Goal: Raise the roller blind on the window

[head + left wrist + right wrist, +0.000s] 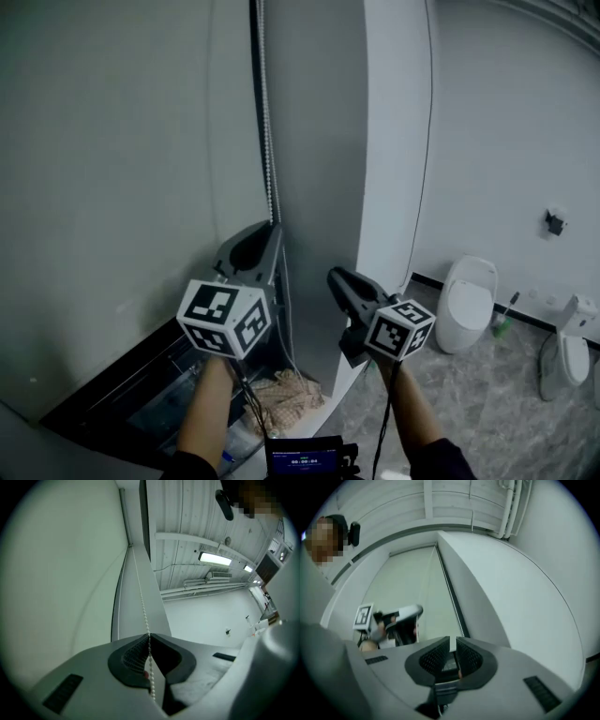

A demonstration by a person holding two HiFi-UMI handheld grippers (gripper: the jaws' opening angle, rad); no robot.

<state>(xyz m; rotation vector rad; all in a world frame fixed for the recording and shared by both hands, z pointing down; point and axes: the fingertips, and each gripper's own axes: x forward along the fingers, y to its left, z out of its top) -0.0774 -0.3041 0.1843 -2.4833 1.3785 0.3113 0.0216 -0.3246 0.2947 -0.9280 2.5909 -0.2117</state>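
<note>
The roller blind (112,169) fills the left half of the head view as a plain pale sheet, with a dark ledge (112,394) seen under it at lower left. Along the blind's right edge a bead chain (267,141) hangs from the top of the frame straight down to the left gripper (267,234).

In the left gripper view the blind (56,573) takes up the left side. The bead chain (140,602) is seen running down from upper centre into the left gripper (149,637). The jaws are closed together on it, and the beads are pinched where the tips meet and trail on below between the pads.

The right gripper (336,277) is held just right of centre in the head view, beside the left one and apart from the chain, in front of a white wall corner (394,141). In the right gripper view the pads of the right gripper (453,641) are seen only a narrow slit apart, and nothing is held between them. The left gripper (401,616) appears at middle left of that view, against the blind (408,578).

A crumpled cloth (286,389) lies on the floor at lower centre of the head view. A white toilet (469,305) stands on the marbled floor (487,412) at right.
</note>
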